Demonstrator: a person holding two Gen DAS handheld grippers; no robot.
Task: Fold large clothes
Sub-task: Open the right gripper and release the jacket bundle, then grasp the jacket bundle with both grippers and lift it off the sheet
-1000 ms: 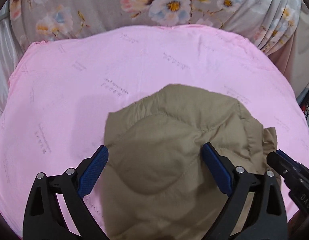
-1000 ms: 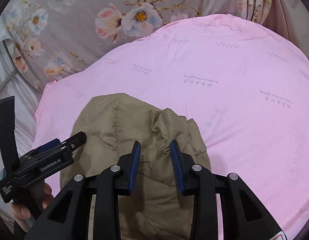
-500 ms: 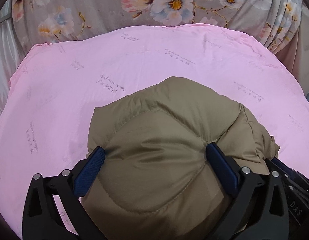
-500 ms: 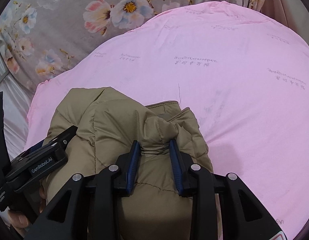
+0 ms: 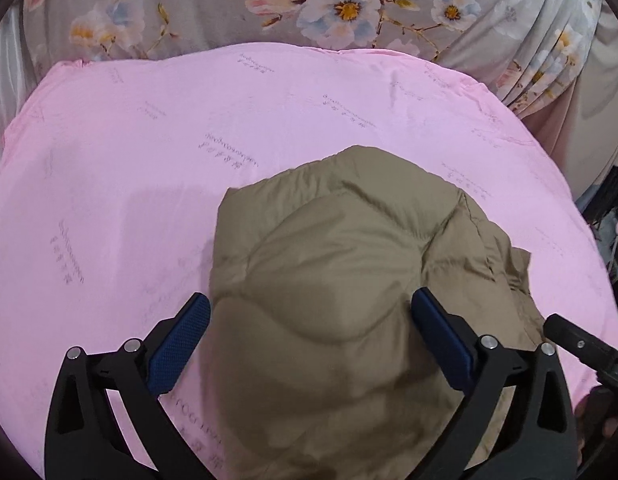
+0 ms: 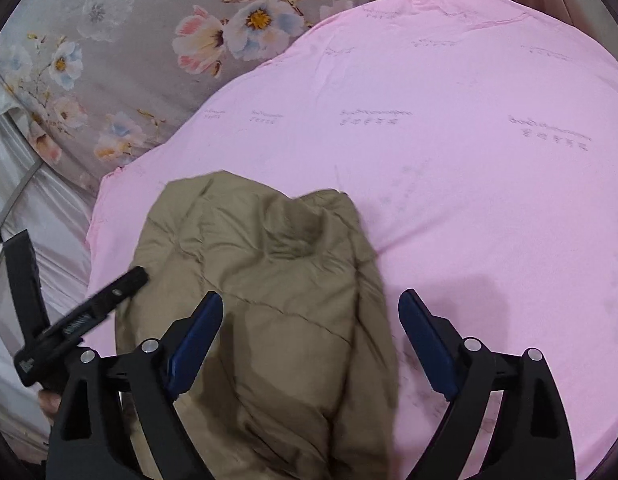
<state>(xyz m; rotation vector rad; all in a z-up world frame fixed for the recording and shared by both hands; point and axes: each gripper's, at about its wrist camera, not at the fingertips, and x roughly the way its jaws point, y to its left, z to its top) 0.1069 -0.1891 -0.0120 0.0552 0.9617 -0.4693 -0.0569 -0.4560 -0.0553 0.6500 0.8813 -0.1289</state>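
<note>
- Jacket (image 5: 341,280): khaki, quilted, puffy, bunched in a folded heap on the pink sheet (image 5: 149,160), at the near side of it.
- Left claw (image 5: 309,334): spread wide, jaws straddling the jacket's near bulge. Blue pads (image 5: 181,340) sit at the fabric's edges, left one just off it over the sheet, right one against the puffed side; no pinch seen.
- Right claw (image 6: 311,334): spread, jaws have just been opening. Jacket's right edge lies between them, nearer the left pad (image 6: 197,336); right pad hangs over bare sheet. Nothing gripped.
- In the right view the jacket (image 6: 269,280) runs from under the claw up and leftward, a rumpled fold at its top.
- Left claw's black tip (image 6: 109,296) shows at the jacket's left edge in the right view; right claw's tip (image 5: 581,344) shows at the jacket's right edge in the left view.
- Floral fabric (image 5: 349,0) lies beyond the sheet (image 6: 469,160), touching its far edge.
- A bit of a hand (image 6: 49,402) shows low left in the right view.
</note>
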